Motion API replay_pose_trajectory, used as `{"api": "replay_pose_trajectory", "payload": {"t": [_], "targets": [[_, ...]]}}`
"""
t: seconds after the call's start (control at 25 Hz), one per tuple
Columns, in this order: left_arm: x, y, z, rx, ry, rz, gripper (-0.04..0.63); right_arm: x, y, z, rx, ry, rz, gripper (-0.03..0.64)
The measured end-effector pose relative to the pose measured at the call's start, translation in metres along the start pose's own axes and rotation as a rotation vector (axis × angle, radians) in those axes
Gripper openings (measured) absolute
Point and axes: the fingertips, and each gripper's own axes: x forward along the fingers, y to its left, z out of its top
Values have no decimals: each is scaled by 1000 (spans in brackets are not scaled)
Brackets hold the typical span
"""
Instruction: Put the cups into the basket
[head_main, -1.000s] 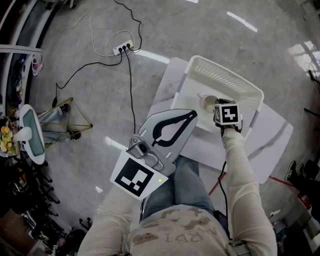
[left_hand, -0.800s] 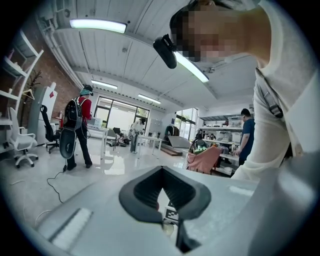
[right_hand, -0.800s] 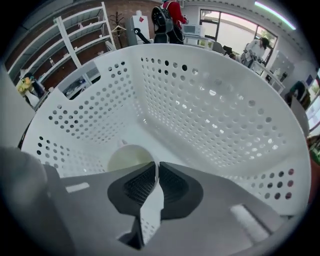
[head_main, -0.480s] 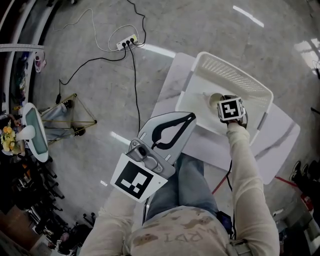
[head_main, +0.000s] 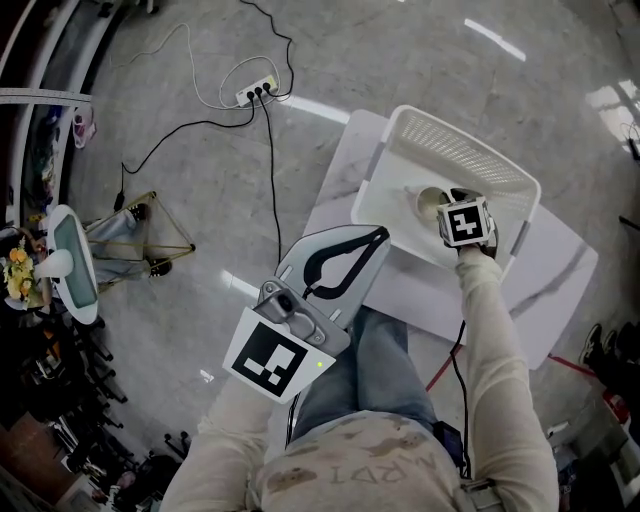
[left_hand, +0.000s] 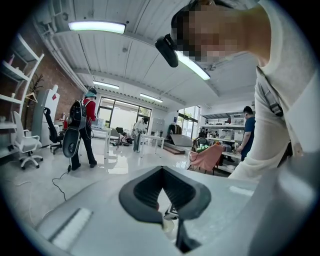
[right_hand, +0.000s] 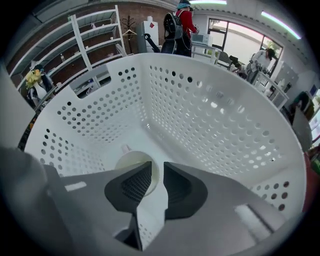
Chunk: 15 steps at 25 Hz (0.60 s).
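A white perforated basket (head_main: 470, 140) stands on the white table (head_main: 540, 270). My right gripper (head_main: 452, 206) reaches down inside it, shut on the rim of a white cup (head_main: 430, 200). In the right gripper view the cup (right_hand: 131, 162) sits low against the basket floor, its wall pinched between the dark pads (right_hand: 135, 182) of that gripper (right_hand: 156, 172), and the basket wall (right_hand: 210, 110) rises all round. My left gripper (head_main: 383, 232) is held over the person's lap, off the table, shut and empty. Its tips (left_hand: 161, 170) point out into the room.
A power strip (head_main: 250, 93) with black and white cables lies on the floor left of the table. The person's legs (head_main: 380, 360) are against the table's near edge. People and office chairs stand far off in the left gripper view.
The right gripper with the cup has shifted slightly farther into the basket. The left gripper has stayed where it was.
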Motion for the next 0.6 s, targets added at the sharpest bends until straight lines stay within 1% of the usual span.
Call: {"api": "replay_pose_trajectory", "payload": {"t": [0.12, 0.2, 0.32, 0.4, 0.52, 0.6], "targets": [[-12, -10, 11, 13, -20, 4, 2, -25, 0, 6, 4, -73, 2, 98], [-24, -18, 20, 23, -35, 8, 2, -53, 5, 13, 30, -152, 13, 98], [-40, -30, 32, 33, -64, 17, 2, -112, 15, 31, 103, -329, 41, 98], [-51, -42, 37, 36, -81, 23, 1, -160, 26, 38, 155, -461, 82, 97], [-70, -66, 45, 50, -101, 28, 2, -234, 48, 31, 203, -633, 142, 97], [-85, -84, 52, 58, -118, 29, 2, -280, 61, 17, 214, -721, 165, 95]]}}
